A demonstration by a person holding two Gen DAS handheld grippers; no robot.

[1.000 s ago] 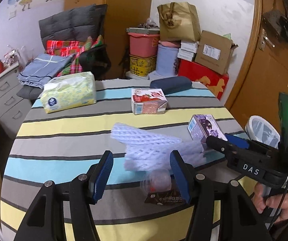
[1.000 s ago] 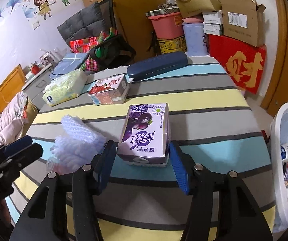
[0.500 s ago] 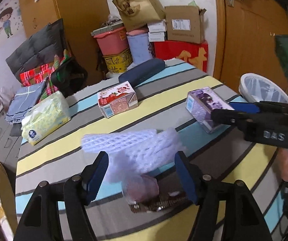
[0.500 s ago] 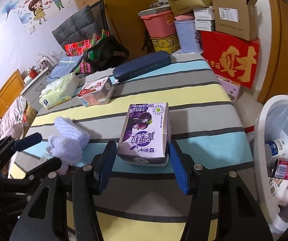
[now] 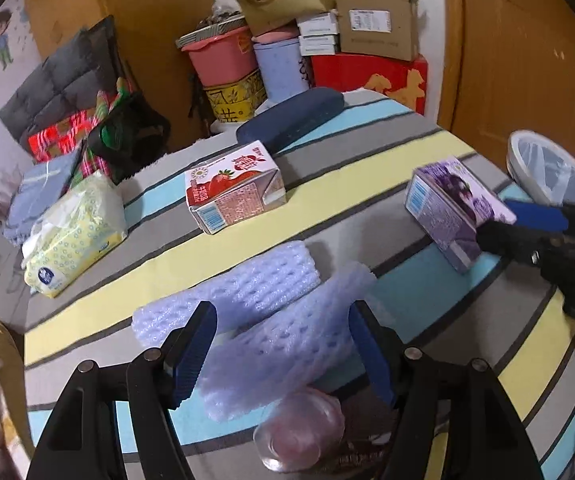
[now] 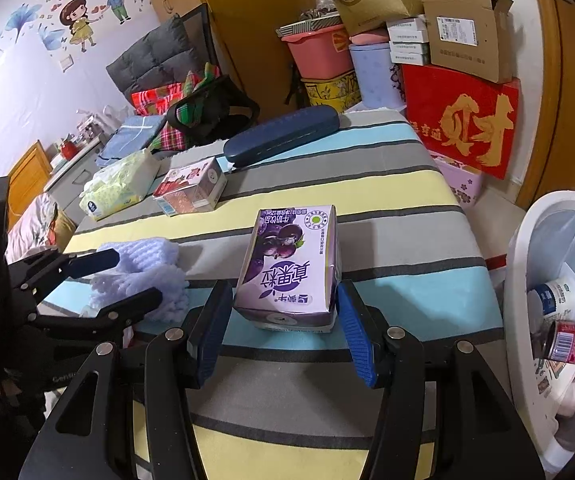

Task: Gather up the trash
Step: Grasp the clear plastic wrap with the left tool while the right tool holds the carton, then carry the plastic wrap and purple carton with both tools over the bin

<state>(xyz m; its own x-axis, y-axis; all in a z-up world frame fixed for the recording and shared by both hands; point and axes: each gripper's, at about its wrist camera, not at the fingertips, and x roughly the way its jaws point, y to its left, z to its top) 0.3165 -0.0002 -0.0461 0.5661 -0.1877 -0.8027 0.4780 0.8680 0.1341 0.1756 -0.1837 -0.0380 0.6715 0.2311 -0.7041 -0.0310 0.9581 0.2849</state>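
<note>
- Bin to my right already holds cans.
- My right gripper brackets the purple carton, jaws spread (not yet pinching).
- My left gripper straddles foam netting, open.
- Red carton ahead remains.

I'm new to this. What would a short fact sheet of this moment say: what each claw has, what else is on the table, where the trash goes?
left gripper: open around purple foam netting
right gripper: open, fingers beside purple milk carton, grip unclear
also on table: strawberry carton, tissue pack, navy case
trash bin: white, beside table, holds cans
</note>
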